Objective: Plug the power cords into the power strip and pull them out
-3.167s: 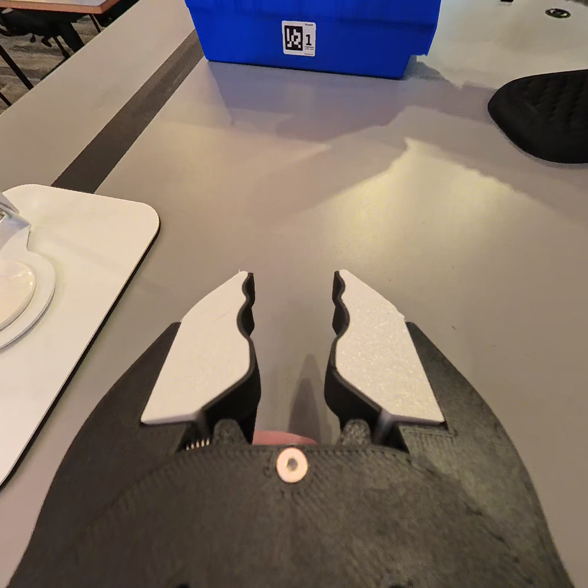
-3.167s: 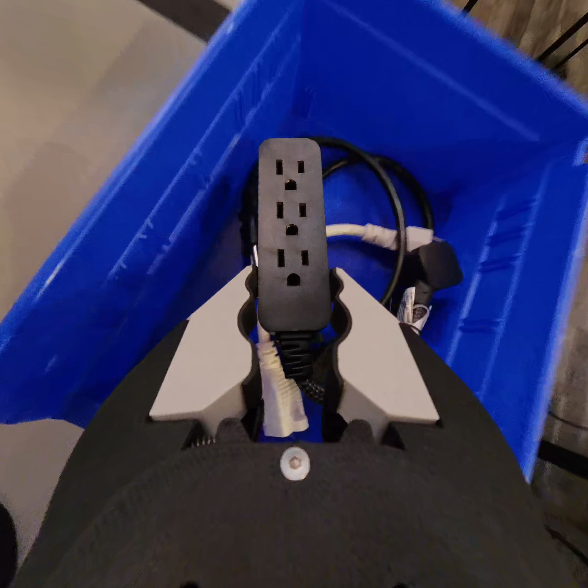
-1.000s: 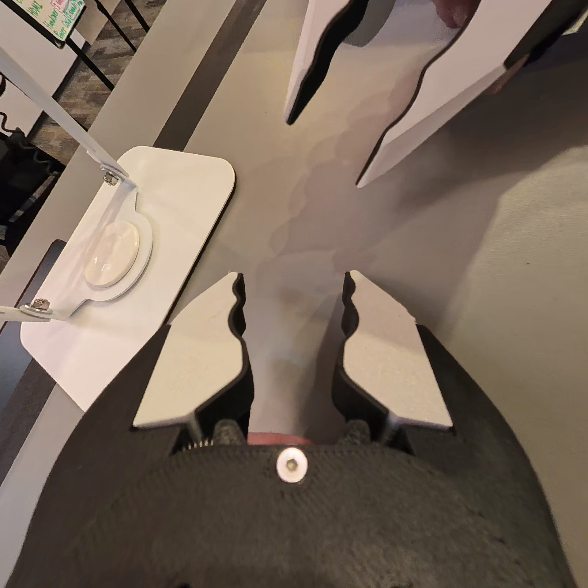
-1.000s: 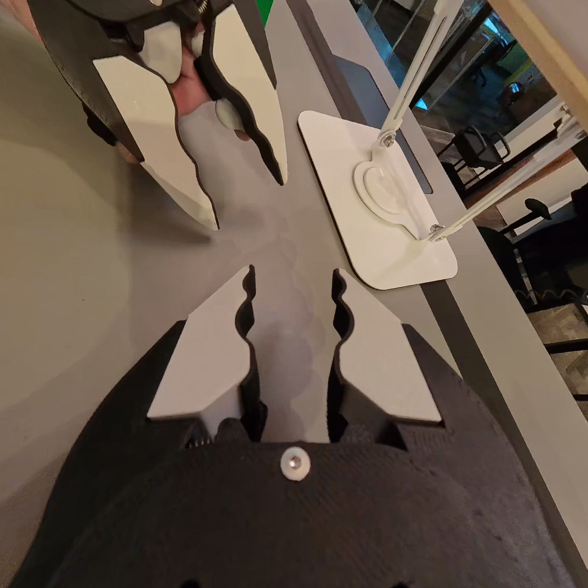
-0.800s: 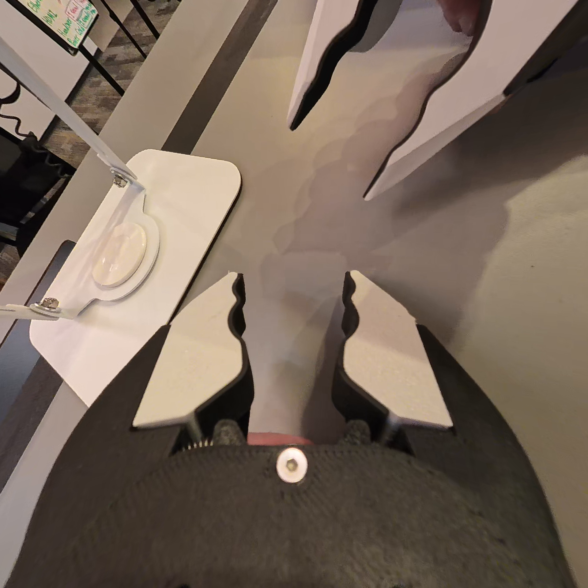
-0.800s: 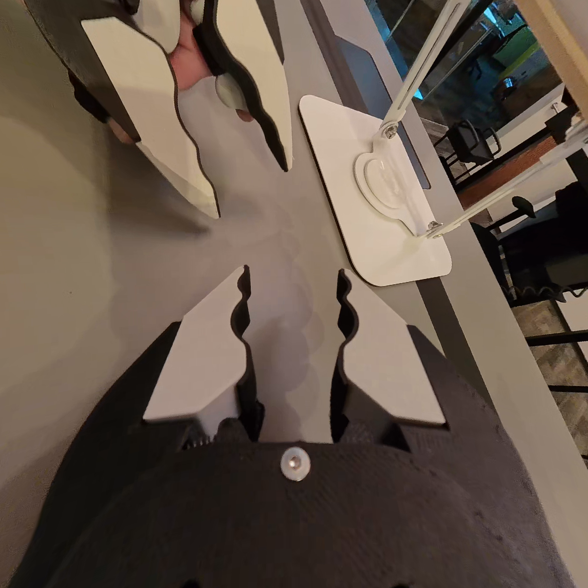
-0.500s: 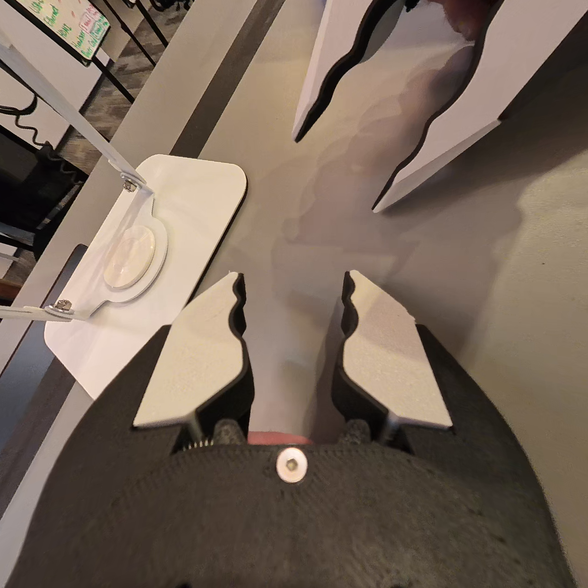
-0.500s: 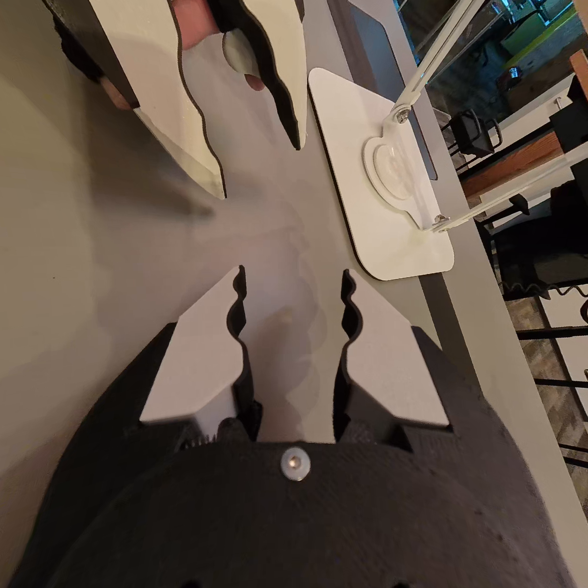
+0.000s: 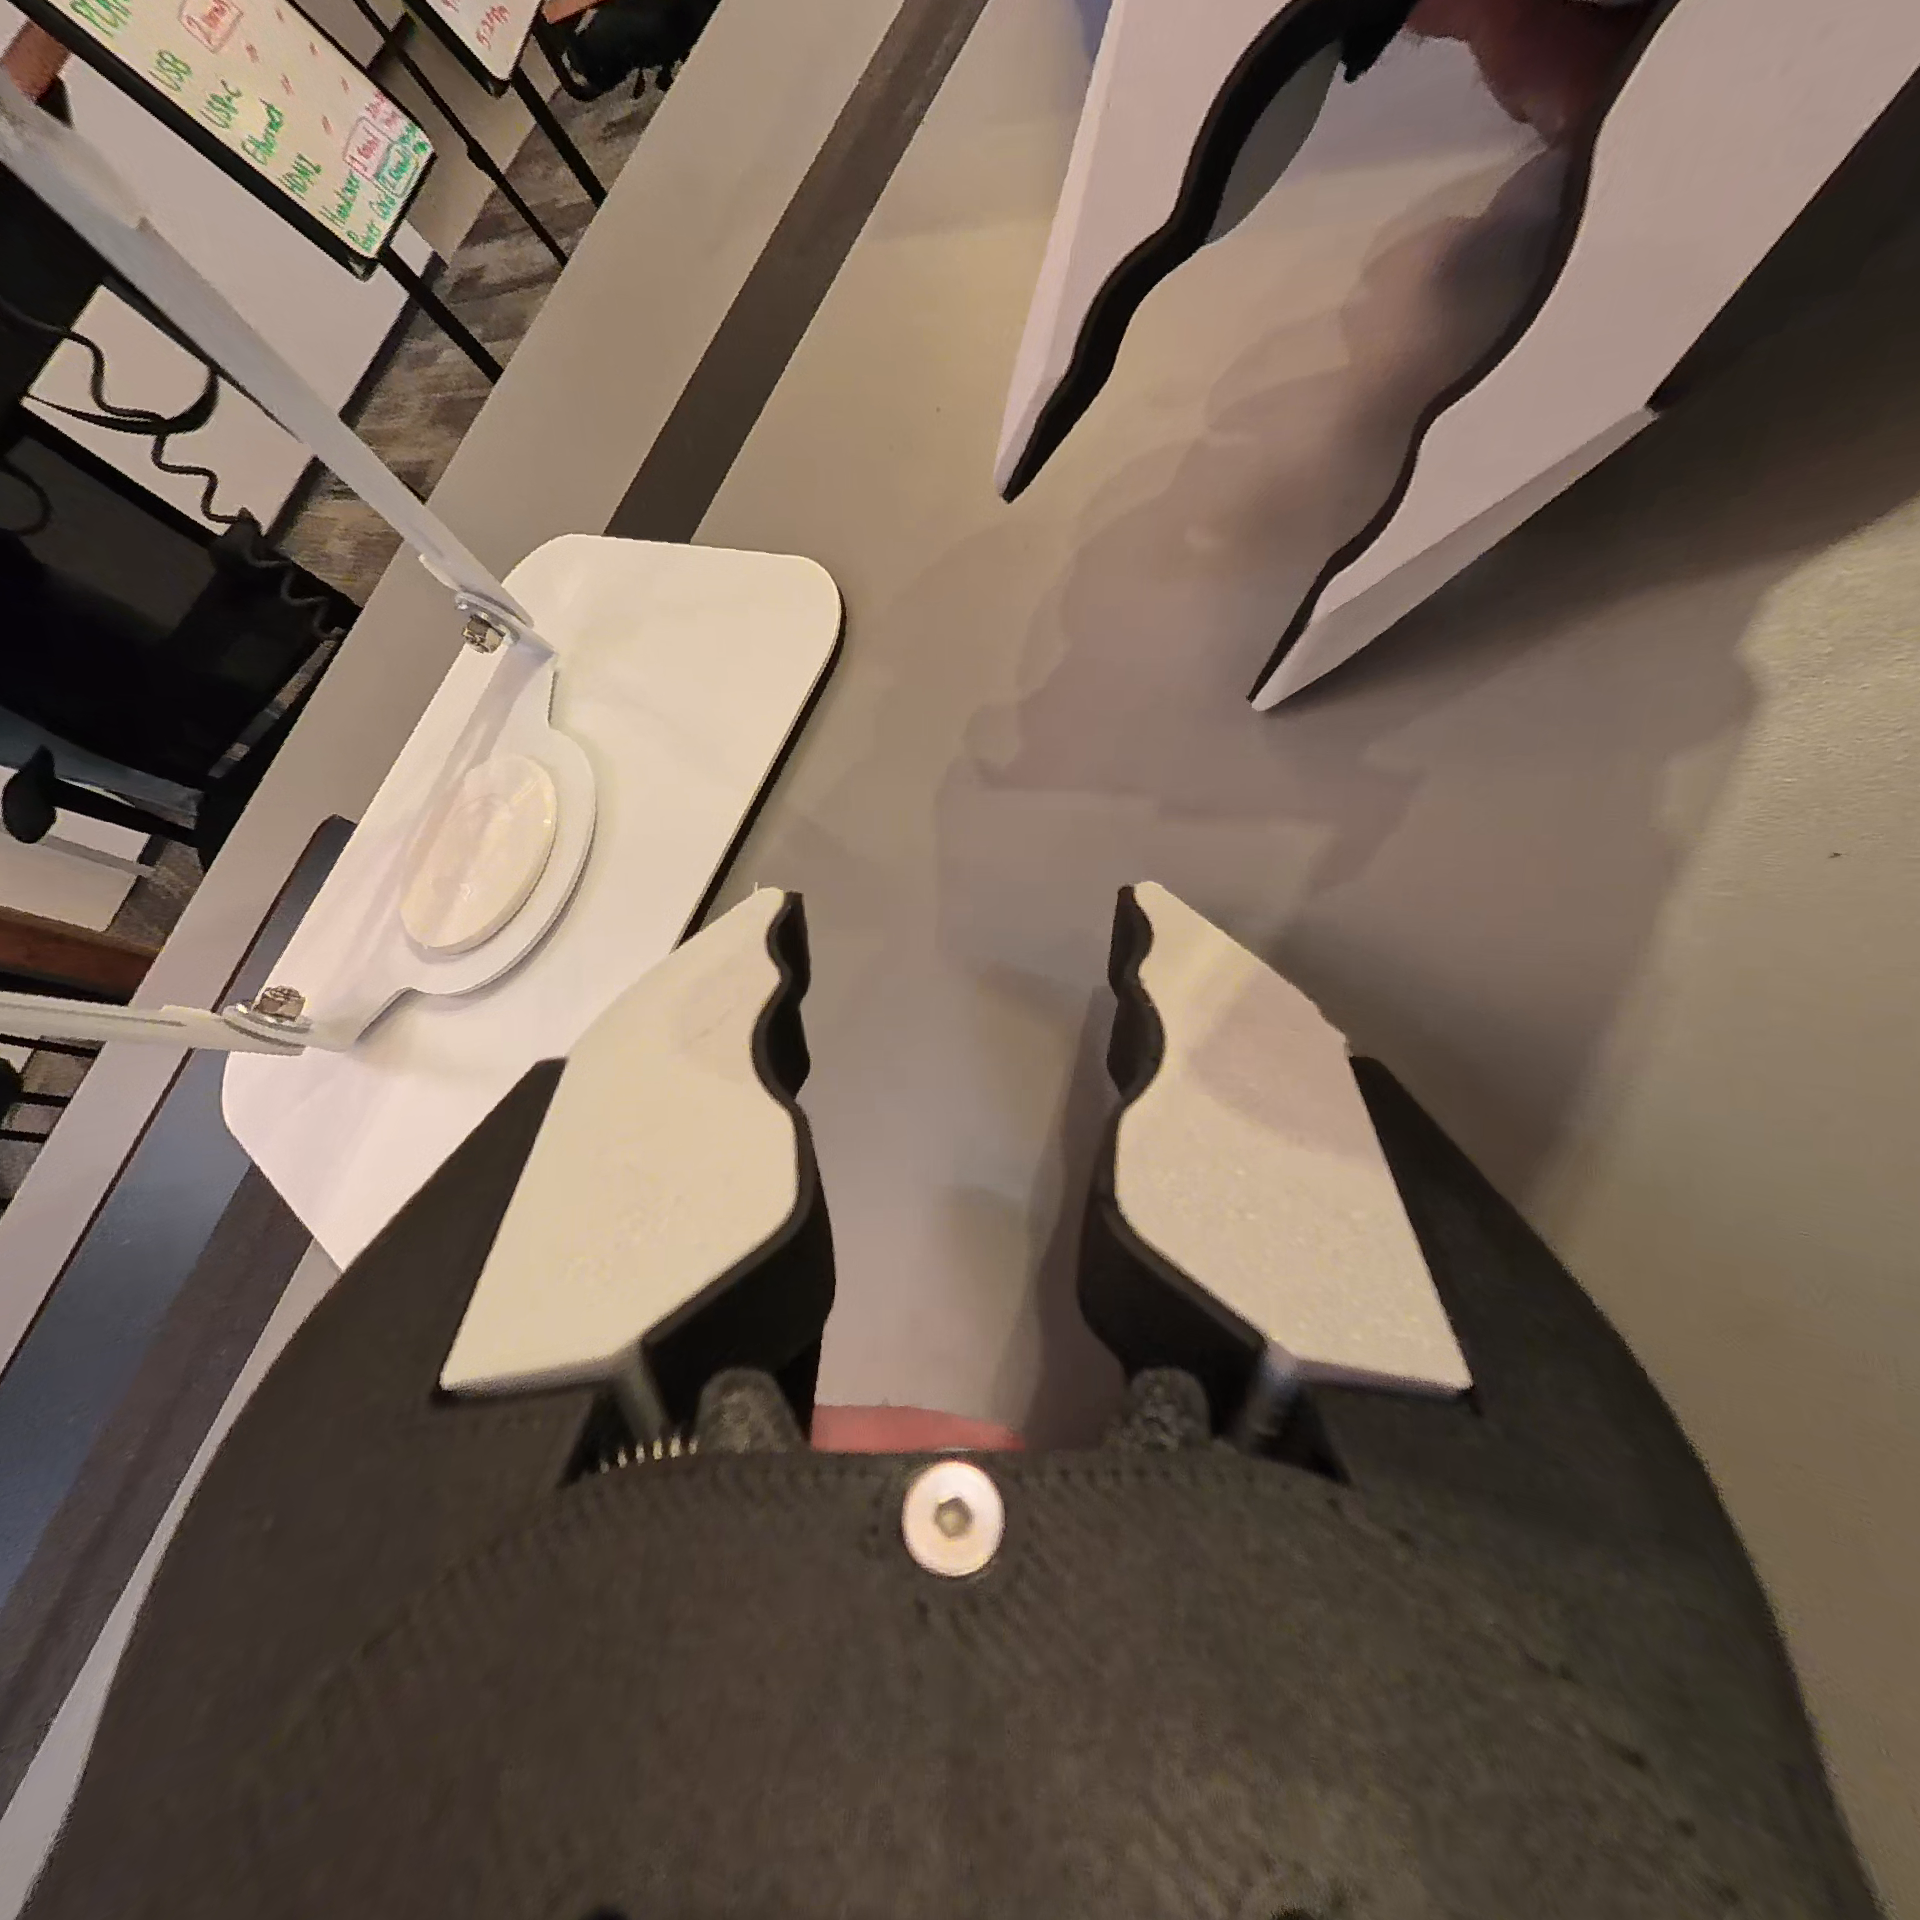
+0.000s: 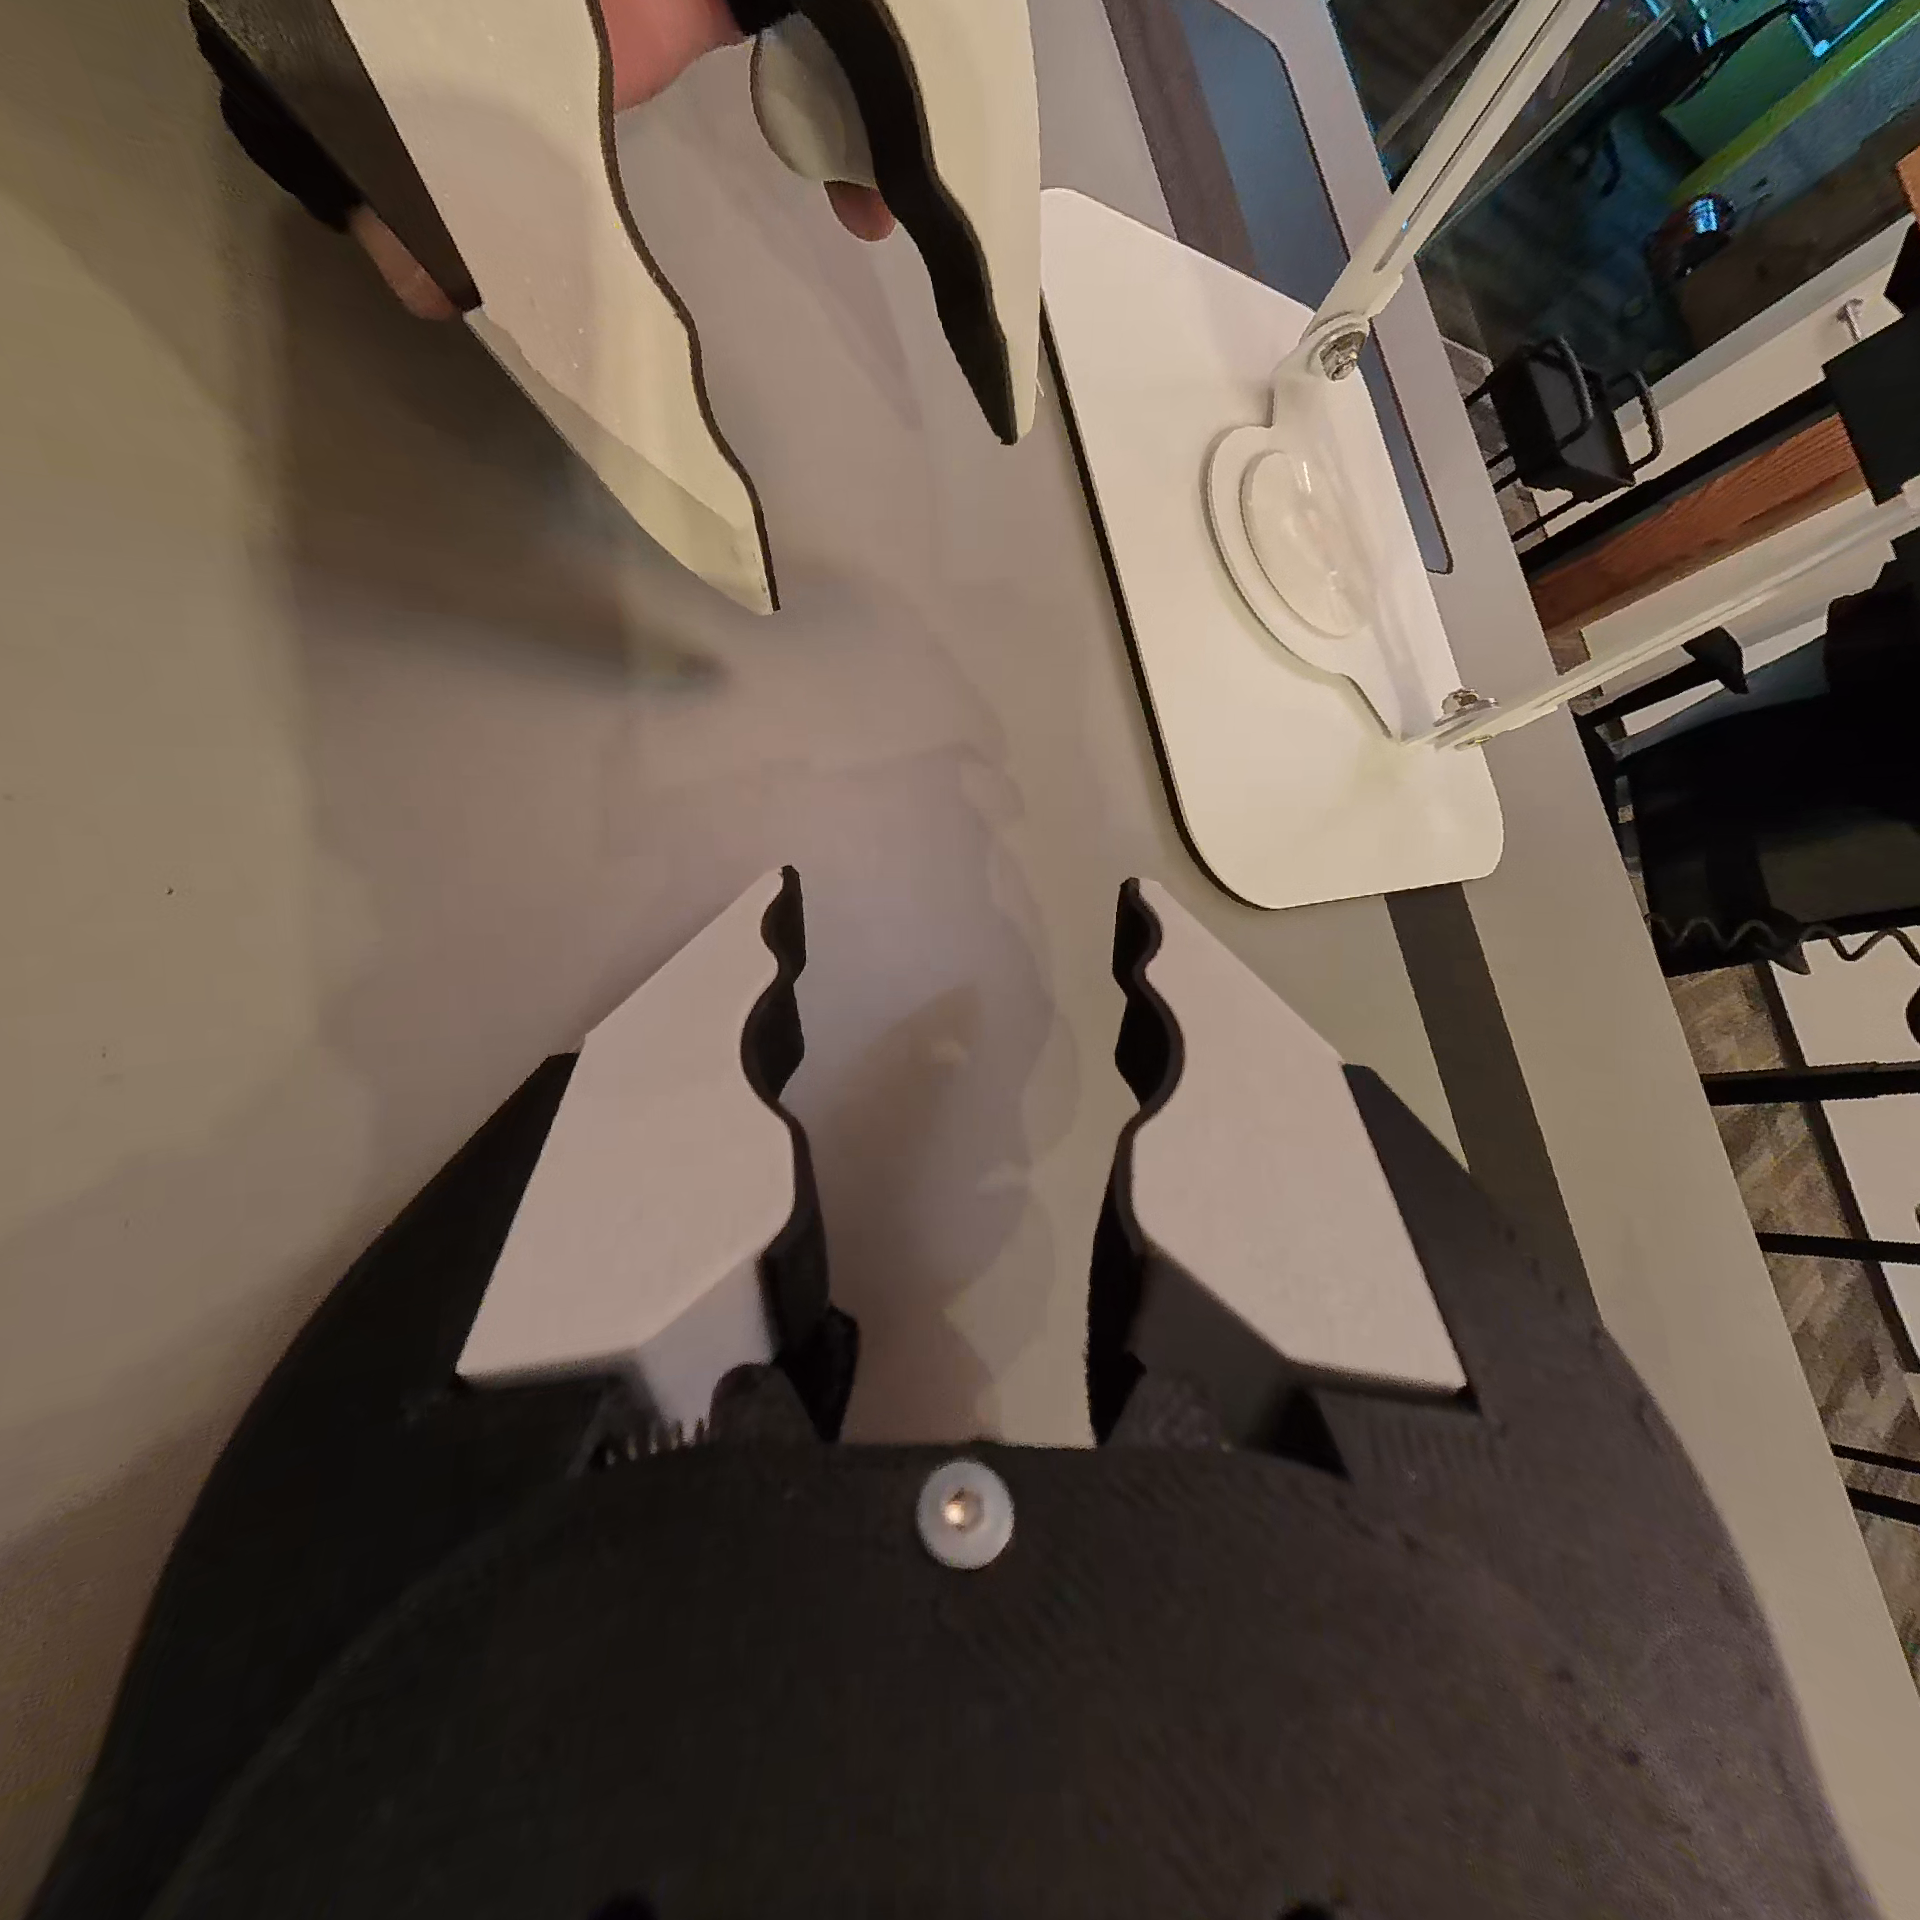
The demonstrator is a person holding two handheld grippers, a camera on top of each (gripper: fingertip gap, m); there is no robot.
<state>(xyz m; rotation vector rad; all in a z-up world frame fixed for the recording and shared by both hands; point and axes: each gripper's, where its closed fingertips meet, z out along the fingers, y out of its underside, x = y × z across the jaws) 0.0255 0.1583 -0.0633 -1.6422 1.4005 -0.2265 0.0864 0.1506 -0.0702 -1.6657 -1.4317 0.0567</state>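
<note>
On the left, a white stand base [image 9: 582, 831] sat on the grey worktop [image 9: 1662, 935]. The left gripper [image 9: 956, 914] faced the right gripper [image 10: 956, 894] tip to tip, close but apart, both with jaws open and empty. Neither the power strip nor any cord was in view, so neither gripper could be judged nearer.

Only one thing here carries writing: a whiteboard [image 9: 239, 135] at about ten o'clock in the left wrist view, standing beyond the counter's [image 9: 1558, 935] edge, covered with handwritten green and red marker notes. Nothing on the counter itself or on either hand-held gripper bears any label, number or brand.
</note>
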